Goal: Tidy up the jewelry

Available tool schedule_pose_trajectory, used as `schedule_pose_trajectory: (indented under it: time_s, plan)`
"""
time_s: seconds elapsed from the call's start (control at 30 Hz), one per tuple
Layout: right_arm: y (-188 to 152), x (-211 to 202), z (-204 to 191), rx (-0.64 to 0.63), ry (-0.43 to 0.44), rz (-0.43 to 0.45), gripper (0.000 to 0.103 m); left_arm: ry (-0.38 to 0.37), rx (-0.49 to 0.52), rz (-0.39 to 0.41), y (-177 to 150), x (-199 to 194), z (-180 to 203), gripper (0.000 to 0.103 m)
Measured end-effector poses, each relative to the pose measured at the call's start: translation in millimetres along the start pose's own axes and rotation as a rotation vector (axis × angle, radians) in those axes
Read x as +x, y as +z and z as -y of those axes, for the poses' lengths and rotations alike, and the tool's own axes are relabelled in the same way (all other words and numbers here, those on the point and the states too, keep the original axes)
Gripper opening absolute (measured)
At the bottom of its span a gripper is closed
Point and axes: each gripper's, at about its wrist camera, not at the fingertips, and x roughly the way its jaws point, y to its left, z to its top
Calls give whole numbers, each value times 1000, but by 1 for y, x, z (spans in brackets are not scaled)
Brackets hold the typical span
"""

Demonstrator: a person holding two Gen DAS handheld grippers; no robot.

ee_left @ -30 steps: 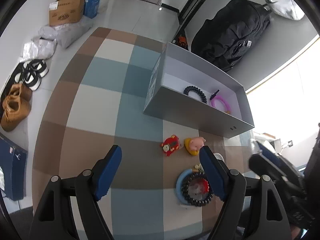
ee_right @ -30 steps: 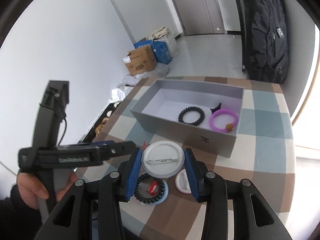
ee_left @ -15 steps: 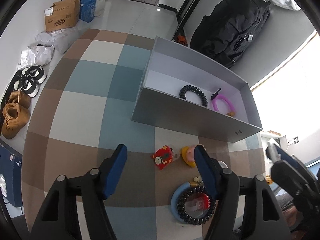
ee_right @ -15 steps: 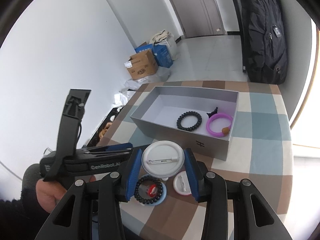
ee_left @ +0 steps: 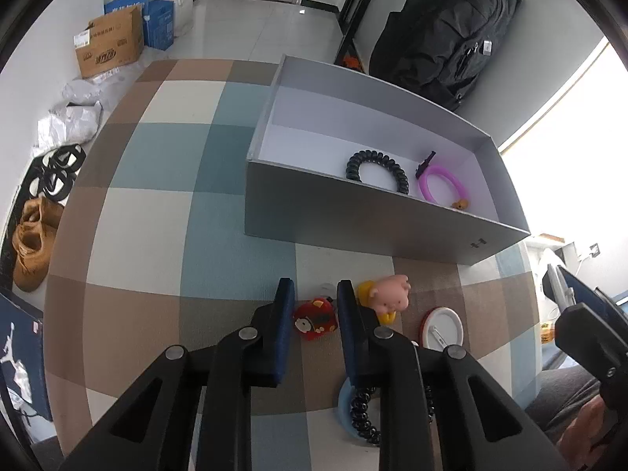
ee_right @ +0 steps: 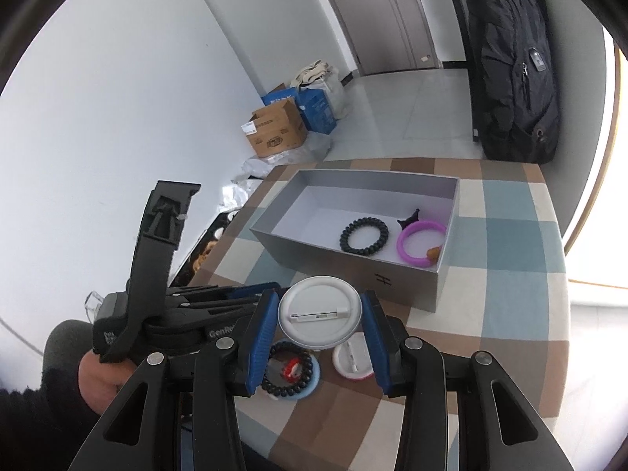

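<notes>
The left claw (ee_left: 315, 316) points steeply down at the checked tabletop (ee_left: 149, 212). Its jaws have just been closing and now pinch a small red charm (ee_left: 314, 318) between the blue pads. At 3 o'clock of the charm, just beside the right pad, lies a pink pig figure (ee_left: 388, 297) on a yellow base. Further toward 3 o'clock lies a round badge (ee_left: 441, 327), back side up. At 5 o'clock of the charm, a black bead bracelet (ee_left: 363, 416) rests on a light blue disc, partly hidden by the claw arm.

At 12 o'clock of these items stands an open grey box (ee_left: 353, 219). Inside it, a black coil hair tie (ee_left: 377, 169) lies at 9 o'clock of a purple ring (ee_left: 441, 184), the two near each other.

The right claw (ee_right: 320, 320) holds a large white badge (ee_right: 320, 318) by its rim, pin side up, pads pressing on both edges. Below it the tabletop carries the bracelet on its disc and the smaller badge. The left claw body, gripped by a hand (ee_right: 96, 376), appears at 9 o'clock in the right wrist view.
</notes>
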Motion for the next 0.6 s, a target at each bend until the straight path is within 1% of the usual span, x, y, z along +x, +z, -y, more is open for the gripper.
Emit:
schedule_pose_trajectory:
  time_s: [0.1, 0.2, 0.33, 0.5, 0.6]
  plan:
    - [0, 0, 1, 6, -4, 2, 42, -8, 0, -10, 1, 0, 1, 15]
    - [1, 2, 1, 4, -3, 0, 42, 7, -5, -8, 1, -1, 2, 15]
    - [0, 5, -1, -12, -10, -9, 42, -7, -12, -18, 2, -2, 4, 15]
    - [-1, 5, -3, -15, -20, 2, 42, -27, -10, 4, 4, -13, 8, 15]
    - [0, 4, -5, -15, -29, 15, 42, -49, -8, 29, 4, -26, 9, 15]
